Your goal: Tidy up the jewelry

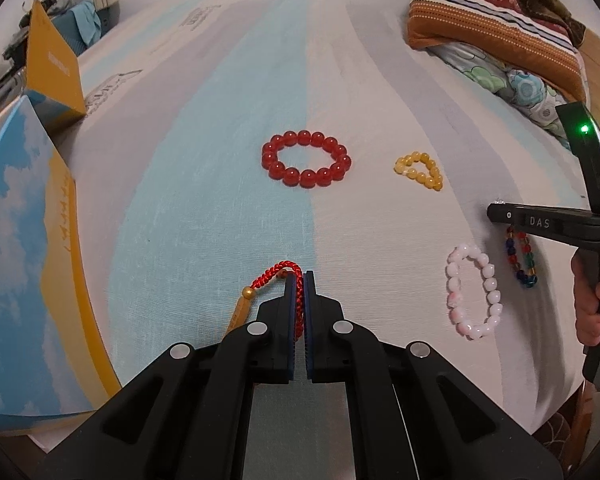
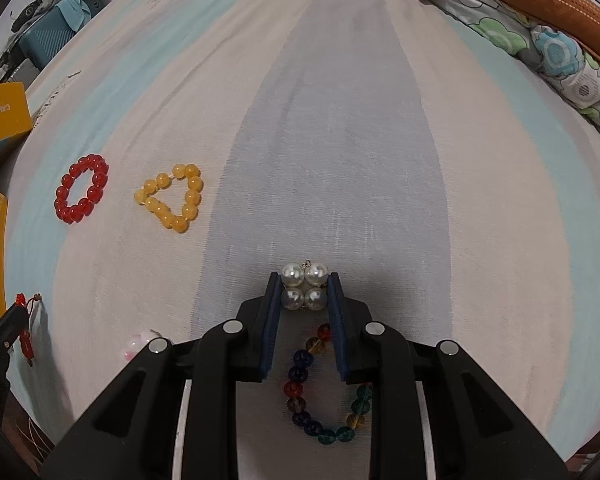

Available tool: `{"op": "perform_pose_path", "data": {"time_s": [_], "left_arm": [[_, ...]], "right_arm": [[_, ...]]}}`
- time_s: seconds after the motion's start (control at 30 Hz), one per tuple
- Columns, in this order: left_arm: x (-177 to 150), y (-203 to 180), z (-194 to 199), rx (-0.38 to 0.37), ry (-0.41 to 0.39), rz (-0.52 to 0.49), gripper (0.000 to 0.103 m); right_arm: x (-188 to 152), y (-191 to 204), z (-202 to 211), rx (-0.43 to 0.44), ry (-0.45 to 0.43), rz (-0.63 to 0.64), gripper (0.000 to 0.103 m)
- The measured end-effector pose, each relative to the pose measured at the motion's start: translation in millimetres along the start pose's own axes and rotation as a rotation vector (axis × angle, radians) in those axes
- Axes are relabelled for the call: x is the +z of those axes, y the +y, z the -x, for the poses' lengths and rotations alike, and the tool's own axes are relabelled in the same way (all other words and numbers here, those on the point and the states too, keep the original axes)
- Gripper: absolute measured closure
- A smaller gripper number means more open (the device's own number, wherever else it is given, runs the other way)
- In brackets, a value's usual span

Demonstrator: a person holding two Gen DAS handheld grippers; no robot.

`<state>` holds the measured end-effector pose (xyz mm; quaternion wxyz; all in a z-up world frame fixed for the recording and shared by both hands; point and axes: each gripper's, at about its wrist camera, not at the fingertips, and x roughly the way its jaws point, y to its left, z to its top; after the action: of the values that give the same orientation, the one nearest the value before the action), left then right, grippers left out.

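Hidden: the pink bead bracelet (image 2: 140, 344) is mostly covered by the right gripper's body; the red cord's (image 1: 296, 292) lower end is lost between the pads.
Bracelets counted: five bead loops lie on the striped sheet (image 1: 220, 160) — red (image 1: 306, 159), yellow (image 1: 420, 170), pink, multicoloured (image 2: 324, 392), pearl (image 2: 305, 290).
Left gripper (image 1: 299, 280): pressed together on the red cord, gold bead (image 1: 247, 293) trailing beside.
Right gripper (image 2: 305, 296): clamped on the pearl cluster, multicoloured loop hanging below.

"DAS" on right tongs (image 1: 496, 216); "CANEMON" on yellow box (image 2: 4, 114).
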<state>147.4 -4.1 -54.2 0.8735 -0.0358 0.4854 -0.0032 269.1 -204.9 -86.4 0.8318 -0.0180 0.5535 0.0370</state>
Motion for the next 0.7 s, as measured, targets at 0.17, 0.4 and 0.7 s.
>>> {"op": "perform_pose_path", "data": {"time_s": [0.17,0.4,0.7], "left_arm": [[2,-4,3,0.010,-0.003,-0.010,0.101],[6,-7,5,0.029,-0.003,-0.019,0.101],[15,-9,15,0.043,-0.013,-0.025,0.101]], "right_arm": [[-2,0,2,0.004,-0.004,-0.002,0.081],[-1,2,12,0.008,-0.021,0.001,0.081],[2,5,31,0.005,-0.055,-0.003,0.081]]}}
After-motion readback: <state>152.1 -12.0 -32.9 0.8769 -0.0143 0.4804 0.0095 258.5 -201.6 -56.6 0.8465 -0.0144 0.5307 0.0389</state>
